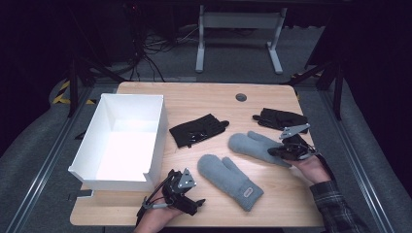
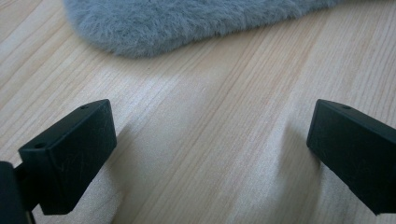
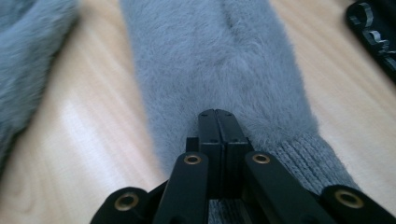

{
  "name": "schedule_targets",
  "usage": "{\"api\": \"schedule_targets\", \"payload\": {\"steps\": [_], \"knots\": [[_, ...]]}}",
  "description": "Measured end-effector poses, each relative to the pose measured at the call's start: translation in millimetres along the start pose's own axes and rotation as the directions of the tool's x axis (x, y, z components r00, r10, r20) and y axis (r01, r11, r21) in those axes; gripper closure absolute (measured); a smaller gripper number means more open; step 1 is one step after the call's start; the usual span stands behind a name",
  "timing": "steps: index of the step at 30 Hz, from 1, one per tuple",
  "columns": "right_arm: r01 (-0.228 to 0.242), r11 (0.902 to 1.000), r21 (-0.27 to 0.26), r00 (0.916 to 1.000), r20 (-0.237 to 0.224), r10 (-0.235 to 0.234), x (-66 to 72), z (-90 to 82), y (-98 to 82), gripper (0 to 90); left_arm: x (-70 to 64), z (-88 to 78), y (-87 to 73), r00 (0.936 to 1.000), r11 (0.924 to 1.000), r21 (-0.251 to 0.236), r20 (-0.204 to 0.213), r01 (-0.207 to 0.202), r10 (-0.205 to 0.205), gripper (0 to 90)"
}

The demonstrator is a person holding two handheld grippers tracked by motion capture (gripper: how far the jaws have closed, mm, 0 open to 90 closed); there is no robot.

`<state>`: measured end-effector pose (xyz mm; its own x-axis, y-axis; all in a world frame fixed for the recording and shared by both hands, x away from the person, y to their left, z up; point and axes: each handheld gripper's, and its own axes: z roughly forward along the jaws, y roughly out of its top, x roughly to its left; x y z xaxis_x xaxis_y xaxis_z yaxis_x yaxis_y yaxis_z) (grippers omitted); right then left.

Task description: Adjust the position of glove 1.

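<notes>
Grey mitten (image 3: 219,70) lies under the right gripper's (image 3: 218,114) pressed-together fingers; left gripper's (image 2: 210,154) fingers spread near second mitten (image 2: 187,23).

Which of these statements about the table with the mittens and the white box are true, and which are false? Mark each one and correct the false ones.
1. Two grey mittens lie on the table. True: the near grey mitten and the far grey mitten both rest on the wooden table.
2. The white box holds a glove. False: the white box has nothing inside.
3. The left gripper's jaws stand wide apart. True: the left gripper has only bare wood between its jaws.
4. The right gripper is open above a black glove. False: the right gripper is shut, at the cuff end of the far grey mitten.
5. Two black gloves lie on the table. True: the middle black glove and the far black glove.
</notes>
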<state>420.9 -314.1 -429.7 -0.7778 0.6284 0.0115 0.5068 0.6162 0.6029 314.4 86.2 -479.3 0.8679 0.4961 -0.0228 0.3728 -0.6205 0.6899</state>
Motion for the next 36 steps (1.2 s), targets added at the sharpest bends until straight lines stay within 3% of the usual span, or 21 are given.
{"api": "schedule_targets", "payload": {"steps": [7, 10, 13, 14, 16, 19, 23, 26, 29, 36], "knots": [[0.026, 0.9996, -0.015, 0.9966, -0.078, -0.027, 22.5, -5.3, -4.2, 89.7, 0.1, 0.0, 0.0, 1.0, 1.0, 0.0, 0.0, -0.001, 0.001, 1.8], [0.047, 0.9987, -0.023, 0.9955, -0.081, -0.048, 30.7, -8.1, -3.0, 87.1, 0.1, 0.0, 0.0, 1.0, 1.0, 0.0, 0.0, -0.001, 0.001, 1.8], [0.071, 0.9947, -0.074, 0.9945, -0.072, -0.076, 33.0, -14.7, 0.5, 71.8, 0.1, 0.0, 0.0, 1.0, 1.0, 0.0, 0.0, -0.001, 0.001, 1.7], [0.071, 0.9947, -0.074, 0.9945, -0.072, -0.076, 33.0, -14.7, 0.5, 71.8, 0.1, 0.0, 0.0, 1.0, 1.0, 0.0, 0.0, -0.001, 0.001, 1.7], [0.081, 0.9915, -0.102, 0.9955, -0.04, -0.085, 31.3, -17.5, 4.0, 59.2, 0.1, 0.0, 0.0, 1.0, 1.0, 0.0, 0.0, -0.001, 0.001, 1.8], [0.096, 0.9904, -0.099, 0.9952, -0.009, -0.098, 27.0, -13.5, 5.3, 48.1, 0.1, 0.0, 0.0, 1.0, 1.0, 0.0, 0.0, -0.001, 0.001, 1.8], [0.114, 0.991, -0.07, 0.9934, 0.0, -0.114, 21.2, -1.4, 4.0, 40.7, 0.2, 0.1, 0.1, 1.0, 1.0, -0.001, 0.0, -0.003, 0.003, 1.7], [0.13, 0.9906, -0.043, 0.9916, 0.008, -0.129, 20.1, 6.7, 3.6, 40.7, 0.2, 0.3, 0.2, 1.0, 1.0, -0.002, 0.0, -0.002, 0.002, 1.7], [0.147, 0.9892, -0.01, 0.9892, 0.01, -0.146, 18.4, 13.9, 3.1, 46.8, 0.2, 0.3, 0.2, 1.0, 1.0, -0.002, 0.0, -0.002, 0.002, 1.7], [0.167, 0.9859, -0.004, 0.9858, 0.019, -0.167, 20.0, 15.0, -0.6, 76.2, 0.2, 0.3, 0.2, 1.0, 1.0, -0.002, 0.0, -0.002, 0.002, 1.7]]}}
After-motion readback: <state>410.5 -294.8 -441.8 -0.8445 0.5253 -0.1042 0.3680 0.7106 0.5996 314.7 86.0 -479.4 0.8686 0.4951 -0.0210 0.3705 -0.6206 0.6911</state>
